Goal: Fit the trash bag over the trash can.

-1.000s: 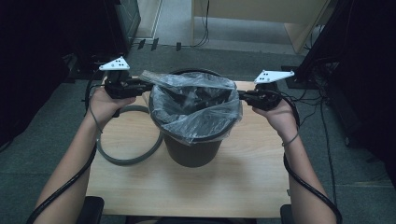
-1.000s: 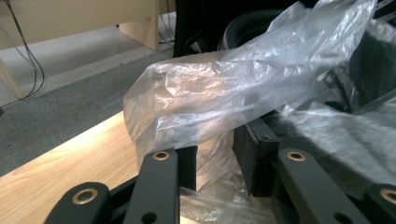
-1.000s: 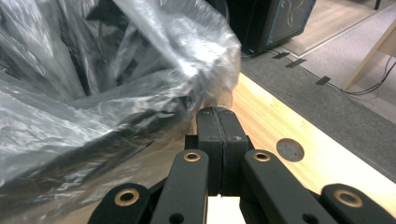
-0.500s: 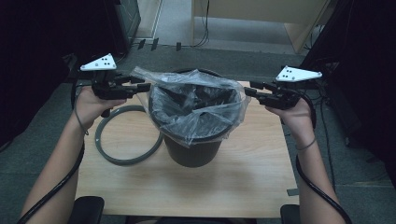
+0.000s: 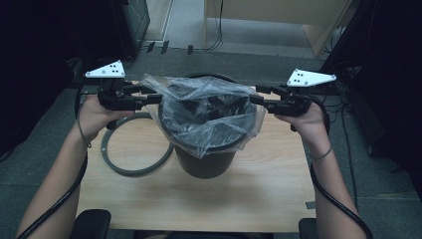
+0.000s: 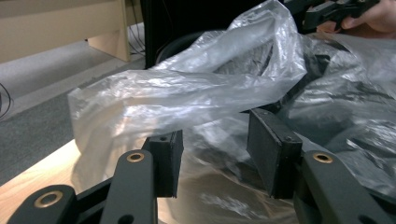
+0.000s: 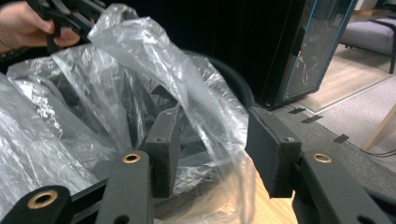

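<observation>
Nearest me, the person's forearms come up from the table's (image 5: 149, 209) near edge, a cable trailing along each. On the wood sits a dark bucket (image 5: 204, 162) lined with a clear plastic bag (image 5: 209, 117), whose rim drapes loosely over the bucket's lip and stands up in crumpled folds. A grey ring (image 5: 132, 169) lies flat on the table just left of the bucket, partly tucked behind it.

The left gripper (image 5: 149, 94) is held level at the bag's left edge, the right gripper (image 5: 258, 95) at its right edge, both pointing inward at rim height. Each pair of jaws has just been opening and now stands apart. In the left gripper view the bag's film (image 6: 187, 98) lies across the gap above the pads, unpinched. In the right gripper view a fold of the bag (image 7: 205, 116) hangs between the pads, loose.

Beyond the table is grey floor with pale furniture.
</observation>
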Tool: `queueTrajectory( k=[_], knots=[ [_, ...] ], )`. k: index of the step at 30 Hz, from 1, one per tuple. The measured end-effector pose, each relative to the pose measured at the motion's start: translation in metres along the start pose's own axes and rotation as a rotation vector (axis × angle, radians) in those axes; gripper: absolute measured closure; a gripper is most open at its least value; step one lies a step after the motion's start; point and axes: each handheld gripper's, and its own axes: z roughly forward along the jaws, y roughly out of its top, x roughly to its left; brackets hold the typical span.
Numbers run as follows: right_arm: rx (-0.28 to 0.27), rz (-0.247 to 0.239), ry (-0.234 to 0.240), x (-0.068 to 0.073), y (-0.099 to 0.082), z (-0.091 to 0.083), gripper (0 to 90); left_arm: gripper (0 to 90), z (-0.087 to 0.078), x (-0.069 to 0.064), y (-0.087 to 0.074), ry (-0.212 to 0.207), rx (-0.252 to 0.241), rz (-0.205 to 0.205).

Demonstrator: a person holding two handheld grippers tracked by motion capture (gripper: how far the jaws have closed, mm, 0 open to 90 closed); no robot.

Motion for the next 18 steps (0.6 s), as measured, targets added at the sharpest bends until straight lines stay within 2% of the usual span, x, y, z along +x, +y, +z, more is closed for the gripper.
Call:
queueTrajectory(
  k=[2, 7, 12, 13, 15, 18],
  knots=[
    [0.007, -0.006, -0.002, 0.001, -0.001, 0.000, 55.3, 54.5, -0.006, -0.005, -0.004, 0.000, -0.010, -0.004],
    [0.014, 0.002, -0.017, 0.000, -0.006, -0.007, 55.6, 52.7, -0.023, -0.015, -0.014, 0.035, -0.021, 0.036],
    [0.020, 0.003, -0.023, -0.001, -0.006, -0.012, 55.5, 51.1, -0.045, -0.010, -0.007, 0.098, -0.068, 0.063],
    [0.020, 0.004, -0.019, -0.002, -0.006, -0.011, 55.3, 50.1, -0.046, -0.006, -0.004, 0.131, -0.081, 0.084],
    [0.019, 0.008, -0.012, -0.002, -0.005, -0.009, 54.3, 44.8, -0.042, -0.002, -0.001, 0.166, -0.100, 0.122],
    [0.005, 0.015, 0.020, -0.003, -0.002, -0.001, 51.3, 42.7, -0.025, 0.004, 0.003, 0.161, -0.069, 0.146]
  ],
)
